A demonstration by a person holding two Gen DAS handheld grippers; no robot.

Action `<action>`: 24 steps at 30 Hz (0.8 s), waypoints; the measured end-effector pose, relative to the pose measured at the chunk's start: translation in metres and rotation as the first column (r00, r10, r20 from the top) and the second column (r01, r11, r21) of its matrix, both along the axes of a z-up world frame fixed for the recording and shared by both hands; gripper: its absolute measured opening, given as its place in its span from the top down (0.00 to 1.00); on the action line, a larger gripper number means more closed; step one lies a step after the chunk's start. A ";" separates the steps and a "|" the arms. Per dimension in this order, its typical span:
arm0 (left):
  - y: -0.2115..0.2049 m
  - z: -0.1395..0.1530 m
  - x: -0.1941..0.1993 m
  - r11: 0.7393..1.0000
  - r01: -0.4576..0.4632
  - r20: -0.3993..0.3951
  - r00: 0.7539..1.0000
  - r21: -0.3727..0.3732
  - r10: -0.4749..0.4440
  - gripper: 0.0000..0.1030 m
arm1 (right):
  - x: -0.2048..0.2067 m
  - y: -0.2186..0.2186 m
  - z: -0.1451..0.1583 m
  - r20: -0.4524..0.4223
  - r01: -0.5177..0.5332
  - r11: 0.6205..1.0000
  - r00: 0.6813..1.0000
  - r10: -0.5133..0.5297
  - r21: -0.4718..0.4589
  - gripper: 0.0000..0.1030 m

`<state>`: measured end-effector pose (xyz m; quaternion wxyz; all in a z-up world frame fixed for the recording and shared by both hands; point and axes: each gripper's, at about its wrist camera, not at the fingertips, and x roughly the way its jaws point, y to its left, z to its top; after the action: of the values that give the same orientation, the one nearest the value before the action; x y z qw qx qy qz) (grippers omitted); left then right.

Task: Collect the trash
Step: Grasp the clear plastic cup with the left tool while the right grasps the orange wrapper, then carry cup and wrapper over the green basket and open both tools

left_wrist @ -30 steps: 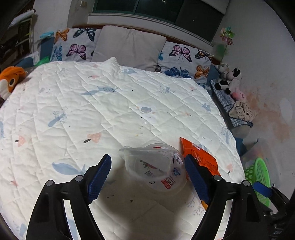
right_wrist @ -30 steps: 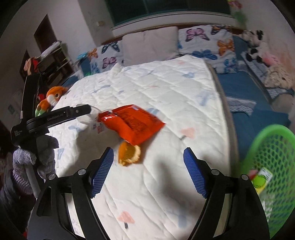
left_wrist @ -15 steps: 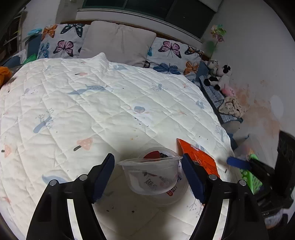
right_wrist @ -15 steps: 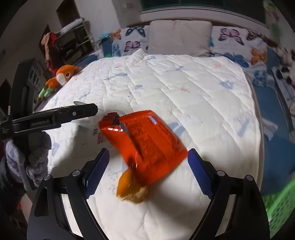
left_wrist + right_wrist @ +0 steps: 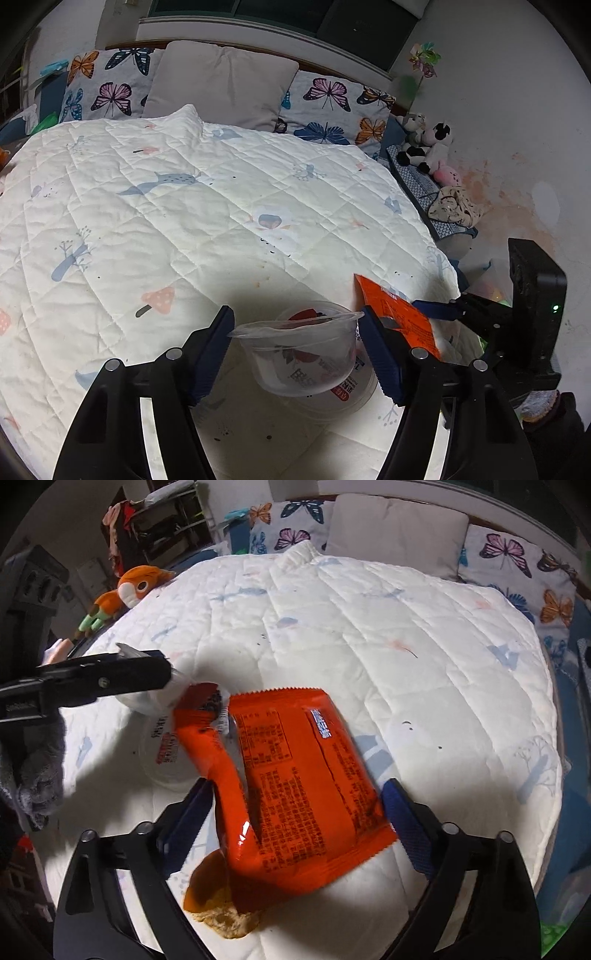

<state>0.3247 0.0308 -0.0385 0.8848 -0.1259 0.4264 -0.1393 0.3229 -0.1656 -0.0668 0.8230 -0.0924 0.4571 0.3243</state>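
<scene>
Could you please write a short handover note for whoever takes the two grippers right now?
Left gripper: jaws closing around the clear plastic cup, which sits on a white lid; a firm grip is not evident.
Right gripper: jaws narrowing, straddling the orange wrapper on the quilt, not gripping.
A biscuit piece lies under the wrapper's near edge.
Nothing visibly binned; everything remains.

Both fisheye wrist views look steeply down, close over the quilted bed (image 5: 207,206), toward the butterfly pillows (image 5: 517,554) at frame top. Both share the orange wrapper (image 5: 295,782) and clear cup (image 5: 299,354).
</scene>
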 end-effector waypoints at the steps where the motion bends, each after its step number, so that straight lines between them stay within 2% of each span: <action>1: 0.000 0.000 0.000 1.000 0.001 0.002 1.000 -0.001 -0.001 0.35 | -0.001 0.000 0.000 0.004 0.003 1.000 1.000 -0.003 0.002 0.18; 3: -0.001 0.000 -0.001 1.000 0.002 0.009 1.000 0.001 -0.002 0.35 | -0.003 -0.004 0.001 0.009 0.015 1.000 1.000 -0.015 0.007 0.24; 7: -0.003 0.002 -0.004 1.000 -0.001 0.021 1.000 0.007 0.001 0.36 | -0.007 -0.010 0.006 0.016 0.053 0.998 0.998 -0.053 0.018 0.29; 15: -0.010 0.021 -0.020 1.000 0.007 0.066 0.998 0.012 -0.008 0.36 | -0.033 -0.019 0.026 0.074 0.114 0.992 0.990 -0.118 0.047 0.31; 20: -0.023 0.036 -0.034 0.999 0.036 0.097 0.995 0.006 -0.036 0.36 | -0.055 -0.041 0.045 0.087 0.178 0.979 0.978 -0.187 0.103 0.31; 24: -0.040 0.049 -0.046 0.997 0.073 0.127 0.989 0.004 -0.073 0.36 | -0.075 -0.060 0.055 0.105 0.228 0.968 0.965 -0.239 0.109 0.31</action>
<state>0.2784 -0.0094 0.0104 0.9044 -0.1013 0.3737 -0.1793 0.2475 -0.2261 -0.0119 0.8844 -0.0172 0.3996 0.2405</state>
